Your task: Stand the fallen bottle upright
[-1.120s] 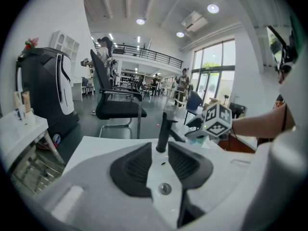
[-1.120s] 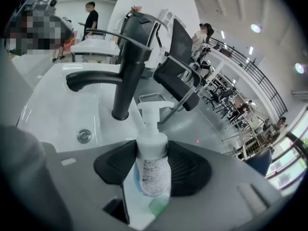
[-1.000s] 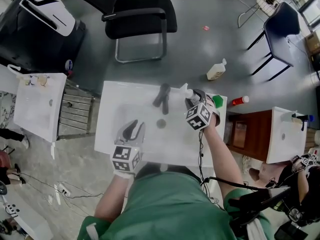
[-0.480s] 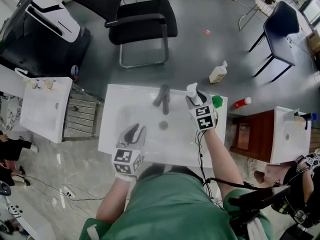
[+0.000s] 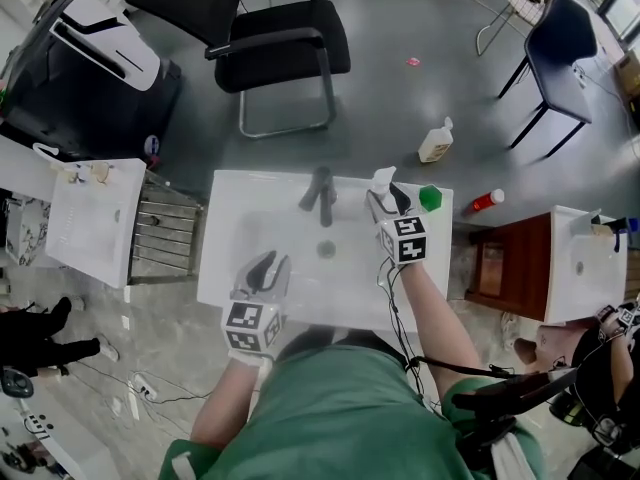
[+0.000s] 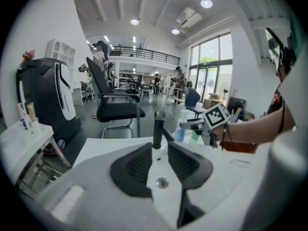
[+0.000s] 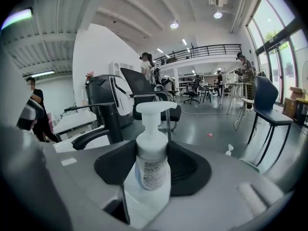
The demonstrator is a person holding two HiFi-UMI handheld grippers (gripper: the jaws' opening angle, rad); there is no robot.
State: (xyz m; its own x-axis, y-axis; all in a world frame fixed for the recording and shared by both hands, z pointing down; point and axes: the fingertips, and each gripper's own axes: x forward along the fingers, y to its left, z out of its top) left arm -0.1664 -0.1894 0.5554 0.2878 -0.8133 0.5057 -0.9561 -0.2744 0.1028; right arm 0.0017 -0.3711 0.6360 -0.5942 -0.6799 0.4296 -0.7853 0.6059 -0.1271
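A clear pump bottle (image 7: 152, 172) with a white pump head stands upright between the dark pads of my right gripper (image 7: 153, 154), which is shut on its body. In the head view that bottle (image 5: 381, 180) is held over the back right rim of the white sink (image 5: 225, 268), right of the dark faucet (image 5: 321, 192). My left gripper (image 5: 266, 265) hovers over the sink's front left, open, with nothing between its fingers. In the left gripper view, the faucet (image 6: 158, 128) and drain (image 6: 162, 182) show through the gap of the left gripper (image 6: 159, 163).
A green-topped object (image 5: 430, 198) sits at the sink's back right corner. A red-capped bottle (image 5: 482, 202) and a white bottle (image 5: 435, 143) lie on the floor beyond. A black chair (image 5: 270, 43) stands behind the sink. Other sinks flank it at left (image 5: 90, 218) and right (image 5: 580, 268).
My right gripper has rolled and lifted a little, bringing the pump bottle from tilted to upright. The left gripper has drifted slightly, still open.
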